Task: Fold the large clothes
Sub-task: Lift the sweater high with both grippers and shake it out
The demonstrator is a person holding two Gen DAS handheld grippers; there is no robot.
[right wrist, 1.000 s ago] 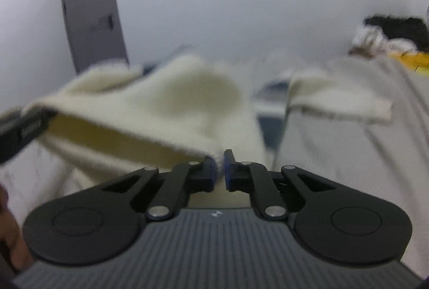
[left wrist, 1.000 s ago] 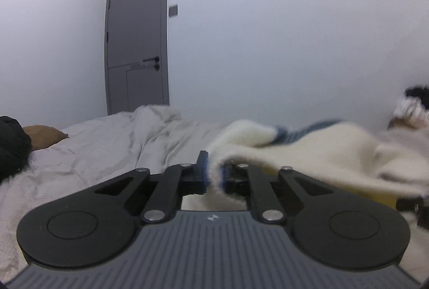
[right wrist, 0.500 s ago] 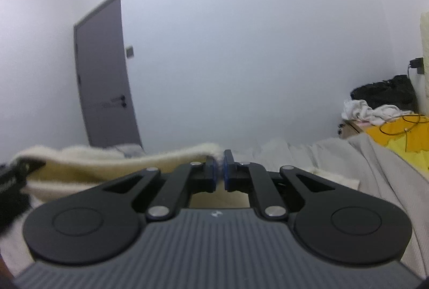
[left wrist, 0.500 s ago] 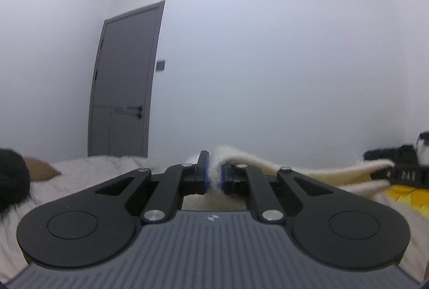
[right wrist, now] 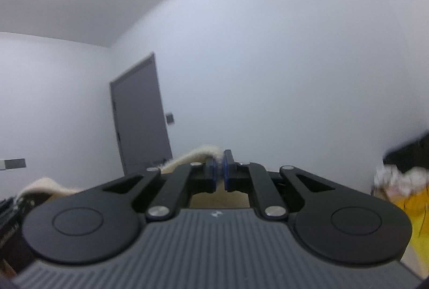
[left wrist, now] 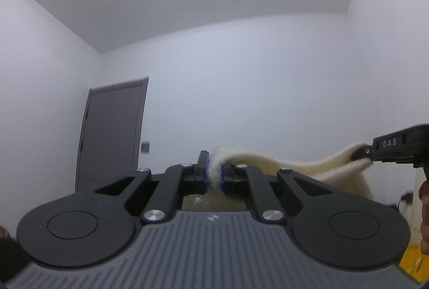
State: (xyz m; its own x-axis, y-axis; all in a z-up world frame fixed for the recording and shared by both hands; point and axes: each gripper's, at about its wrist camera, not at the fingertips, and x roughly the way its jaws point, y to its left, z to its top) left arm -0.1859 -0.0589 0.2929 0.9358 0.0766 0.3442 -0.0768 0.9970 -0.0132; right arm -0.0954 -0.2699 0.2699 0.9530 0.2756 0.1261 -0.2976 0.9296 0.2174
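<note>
A cream fleece garment (left wrist: 308, 168) is stretched in the air between my two grippers. My left gripper (left wrist: 213, 171) is shut on one part of its top edge, the fleece bunched between the blue pads. In the left wrist view the right gripper (left wrist: 362, 152) pinches the far end at the right edge. In the right wrist view my right gripper (right wrist: 219, 171) is shut on the cream garment (right wrist: 193, 156), whose edge runs left to the left gripper's body (right wrist: 10, 214). The rest of the garment hangs below, hidden by the gripper bodies.
Both cameras tilt upward at white walls and ceiling. A grey door (left wrist: 112, 133) stands at the back left, also the grey door (right wrist: 142, 115) in the right view. A dark and white heap (right wrist: 402, 168) over yellow cloth (right wrist: 413, 208) lies far right. A hand (left wrist: 425, 211) shows at the right edge.
Both grippers have risen high with the garment, lifting it off the bed. The bed has dropped out of view, and both views now tilt up to the ceiling.
</note>
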